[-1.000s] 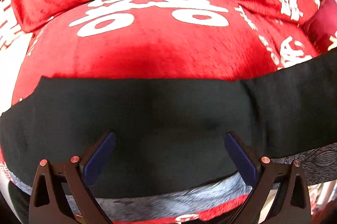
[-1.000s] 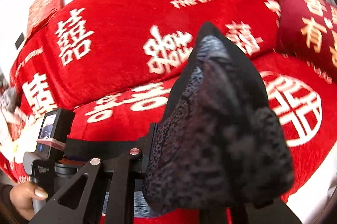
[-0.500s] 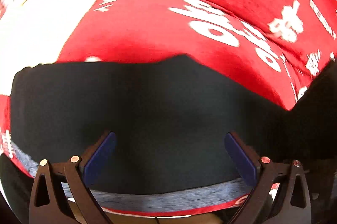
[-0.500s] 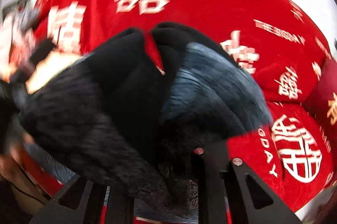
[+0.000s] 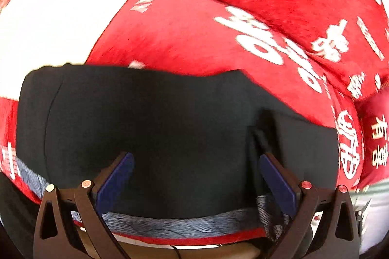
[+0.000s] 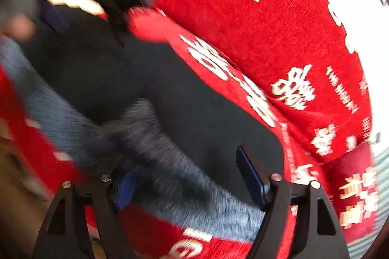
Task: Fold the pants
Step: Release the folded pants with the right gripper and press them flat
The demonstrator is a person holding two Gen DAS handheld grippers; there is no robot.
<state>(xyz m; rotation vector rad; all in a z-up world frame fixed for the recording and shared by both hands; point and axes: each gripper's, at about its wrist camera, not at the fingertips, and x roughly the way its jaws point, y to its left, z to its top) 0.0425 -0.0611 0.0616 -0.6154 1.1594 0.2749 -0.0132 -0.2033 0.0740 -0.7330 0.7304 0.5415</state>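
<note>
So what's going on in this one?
A person with tongs in each hand is folding black pants on a red sofa cover. The right tongs are opening, with the pants' grey fleecy lining lying between the pads, no longer pinched. The left tongs are open above the flat black fabric, holding nothing. The pants lie spread across the seat, their grey inside showing along the near edge.

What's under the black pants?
The black pants lie on a red sofa cover with white lettering, which shows all around them. Their grey fuzzy lining peeks out at the near edge. The cover beneath the pants is hidden.
</note>
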